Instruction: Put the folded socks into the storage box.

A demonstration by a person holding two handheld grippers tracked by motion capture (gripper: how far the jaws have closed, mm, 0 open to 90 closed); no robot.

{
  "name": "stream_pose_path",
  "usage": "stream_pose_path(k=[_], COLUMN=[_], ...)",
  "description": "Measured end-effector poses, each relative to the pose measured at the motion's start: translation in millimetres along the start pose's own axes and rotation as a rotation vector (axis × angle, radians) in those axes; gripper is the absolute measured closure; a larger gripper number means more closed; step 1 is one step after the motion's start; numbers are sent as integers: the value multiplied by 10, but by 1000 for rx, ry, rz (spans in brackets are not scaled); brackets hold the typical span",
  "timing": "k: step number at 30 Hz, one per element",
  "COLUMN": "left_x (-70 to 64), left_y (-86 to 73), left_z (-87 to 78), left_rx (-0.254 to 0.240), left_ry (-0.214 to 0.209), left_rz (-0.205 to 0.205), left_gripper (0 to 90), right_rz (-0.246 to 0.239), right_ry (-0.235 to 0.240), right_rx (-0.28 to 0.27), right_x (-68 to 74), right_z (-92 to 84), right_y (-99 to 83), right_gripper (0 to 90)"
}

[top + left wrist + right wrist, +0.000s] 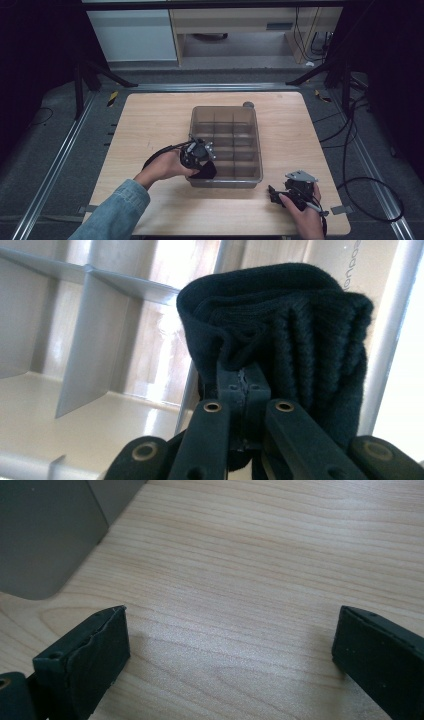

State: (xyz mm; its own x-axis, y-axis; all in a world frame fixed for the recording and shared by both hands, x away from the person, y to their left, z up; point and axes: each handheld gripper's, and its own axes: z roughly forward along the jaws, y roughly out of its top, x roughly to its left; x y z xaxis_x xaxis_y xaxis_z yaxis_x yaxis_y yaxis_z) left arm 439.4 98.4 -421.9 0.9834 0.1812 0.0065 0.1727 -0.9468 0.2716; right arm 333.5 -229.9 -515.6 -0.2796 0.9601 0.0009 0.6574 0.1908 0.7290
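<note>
One wooden table, grey floor, dark curtains

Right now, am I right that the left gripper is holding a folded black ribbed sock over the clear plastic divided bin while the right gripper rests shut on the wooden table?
Not quite: the right gripper is open, its jaws wide apart over the light wooden table, as the right gripper view shows. The rest holds: the left gripper is shut on the folded black ribbed sock over the clear plastic divided bin.
</note>
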Motion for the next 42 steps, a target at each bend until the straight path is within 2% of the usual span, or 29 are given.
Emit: stream_pose_path(k=[8, 10, 15, 18, 20, 23, 27, 31, 35, 42], left_x=[-28, -57, -142, -175, -188, -180, -154, -129, -99, -87], left_y=[21, 67, 172, 211, 242, 247, 215, 199, 175, 172], left_z=[-204, -299, -401, -379, -286, -230, -130, -89, -45, 39], left_rx=[-71, -118, -164, -154, -116, -90, -78, -70, -76, -43], left_ry=[27, 23, 21, 30, 54, 61, 48, 40, 37, 48], left_rz=[-5, 0, 34, 48, 57, 69, 42, 40, 20, 30], left_gripper=[897, 897, 891, 884, 882, 881, 886, 890, 894, 897], right_rz=[-1, -2, -1, 0, 0, 0, 0, 0, 0, 0], right_ry=[-1, -1, -1, 0, 0, 0, 0, 0, 0, 0], right_rx=[0, -1, 0, 0, 0, 0, 0, 0, 0, 0], right_x=[-1, -2, -1, 0, 0, 0, 0, 0, 0, 1], right_z=[1, 1, 1, 0, 0, 0, 0, 0, 0, 0], right_y=[0, -1, 0, 0, 0, 0, 0, 0, 0, 0], right_gripper=[22, 22, 22, 22, 22, 22, 22, 22, 22, 22])
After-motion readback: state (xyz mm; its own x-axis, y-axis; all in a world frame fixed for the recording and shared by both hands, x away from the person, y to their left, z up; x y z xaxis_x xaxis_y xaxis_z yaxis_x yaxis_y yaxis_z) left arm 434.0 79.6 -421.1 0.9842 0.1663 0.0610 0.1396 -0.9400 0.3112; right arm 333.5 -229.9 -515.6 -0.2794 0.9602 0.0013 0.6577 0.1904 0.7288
